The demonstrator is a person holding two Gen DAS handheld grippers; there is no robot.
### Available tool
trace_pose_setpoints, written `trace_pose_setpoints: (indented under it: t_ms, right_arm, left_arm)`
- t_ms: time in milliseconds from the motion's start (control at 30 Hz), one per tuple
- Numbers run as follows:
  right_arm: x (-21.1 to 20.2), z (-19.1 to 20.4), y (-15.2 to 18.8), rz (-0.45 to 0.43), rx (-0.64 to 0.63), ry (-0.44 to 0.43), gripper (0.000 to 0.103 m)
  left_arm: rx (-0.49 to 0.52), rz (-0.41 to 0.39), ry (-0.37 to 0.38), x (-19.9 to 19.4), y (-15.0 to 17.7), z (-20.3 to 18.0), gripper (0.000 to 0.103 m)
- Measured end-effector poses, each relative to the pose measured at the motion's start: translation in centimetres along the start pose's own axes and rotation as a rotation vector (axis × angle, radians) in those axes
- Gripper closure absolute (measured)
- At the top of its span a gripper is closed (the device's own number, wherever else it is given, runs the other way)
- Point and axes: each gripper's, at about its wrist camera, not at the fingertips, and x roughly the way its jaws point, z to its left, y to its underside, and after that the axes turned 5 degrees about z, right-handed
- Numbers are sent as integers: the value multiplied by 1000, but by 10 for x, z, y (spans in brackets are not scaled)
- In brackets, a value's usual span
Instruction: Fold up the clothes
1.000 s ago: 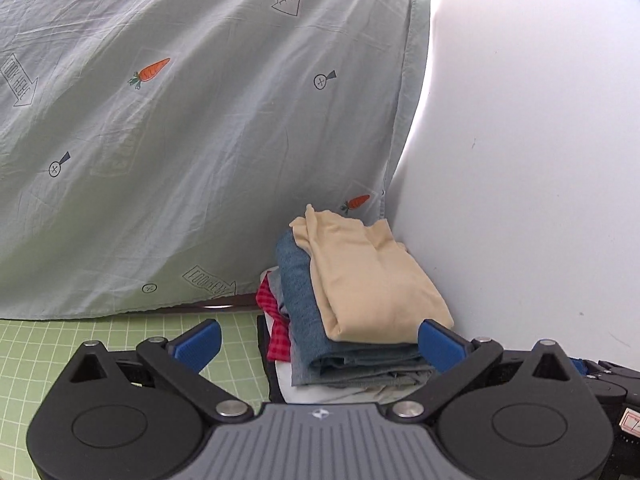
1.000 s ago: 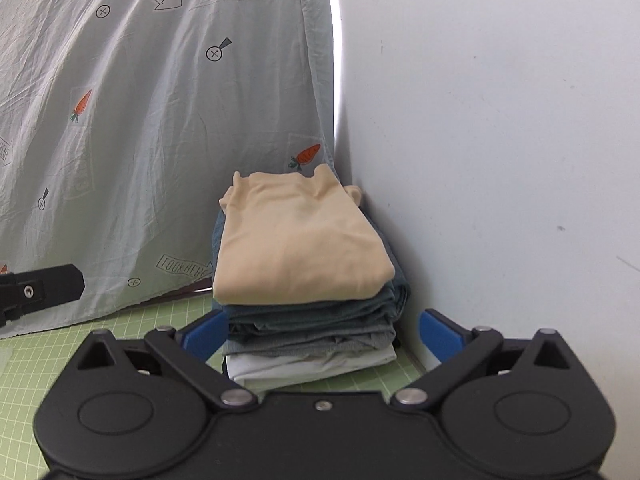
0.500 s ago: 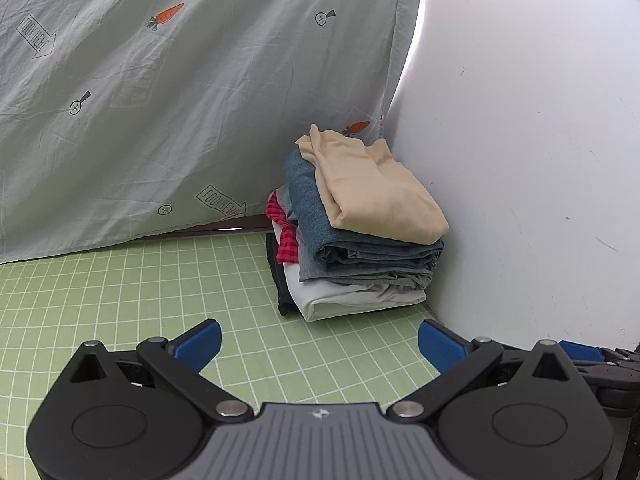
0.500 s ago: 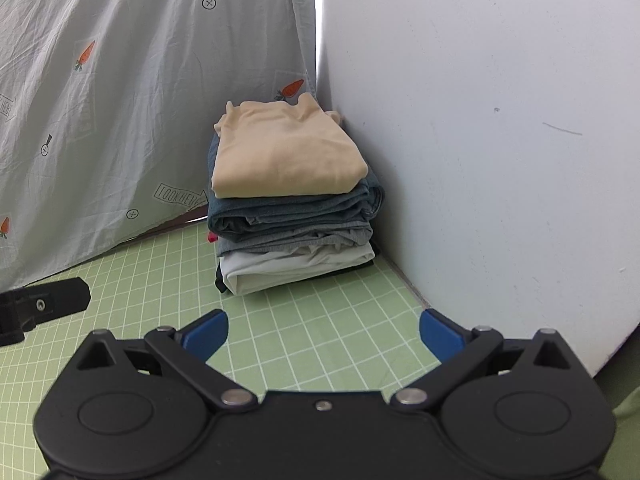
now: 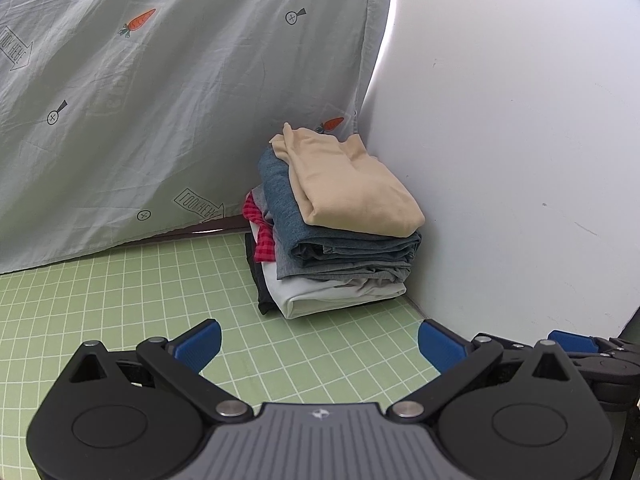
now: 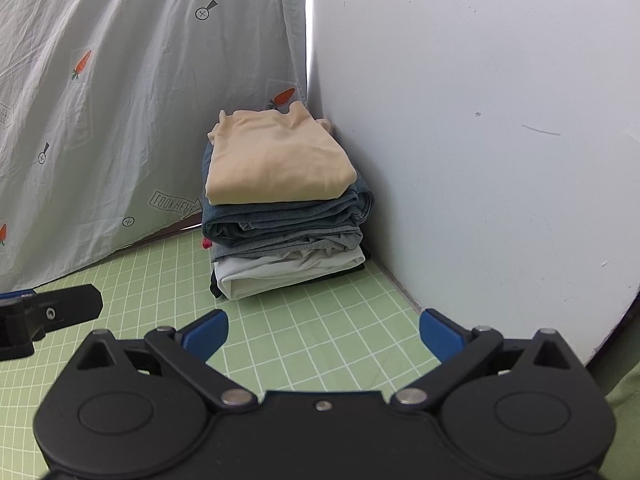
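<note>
A stack of folded clothes [image 5: 340, 236] [image 6: 284, 216] stands in the far corner of the green grid mat. A beige garment [image 5: 348, 188] [image 6: 276, 160] lies on top, over blue-grey denim [image 5: 344, 248] [image 6: 284, 220], a white piece [image 5: 336, 296] [image 6: 280, 272] and a red checked one [image 5: 260, 232]. My left gripper [image 5: 320, 344] is open and holds nothing, a short way in front of the stack. My right gripper [image 6: 324, 332] is open too, equally far back. The right gripper's blue fingertip [image 5: 572, 340] shows at the left view's right edge.
A pale curtain with carrot prints [image 5: 160, 92] [image 6: 140, 100] hangs behind the mat. A white wall [image 5: 520, 140] [image 6: 500, 120] stands hard against the stack's right side. Green mat [image 5: 120, 288] [image 6: 320, 320] stretches left and in front. Part of the left gripper [image 6: 44, 316] shows at left.
Both grippers have drawn back from the stack, staying open. The stack looks smaller and more of the green mat shows in front of it.
</note>
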Motion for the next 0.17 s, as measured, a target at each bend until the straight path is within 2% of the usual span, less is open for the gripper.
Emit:
trace_pose_setpoints:
  t_ms: [167]
  right_arm:
    - [1, 0, -3, -8, 0, -2, 0]
  left_arm:
    - [6, -3, 3, 1, -2, 0, 0]
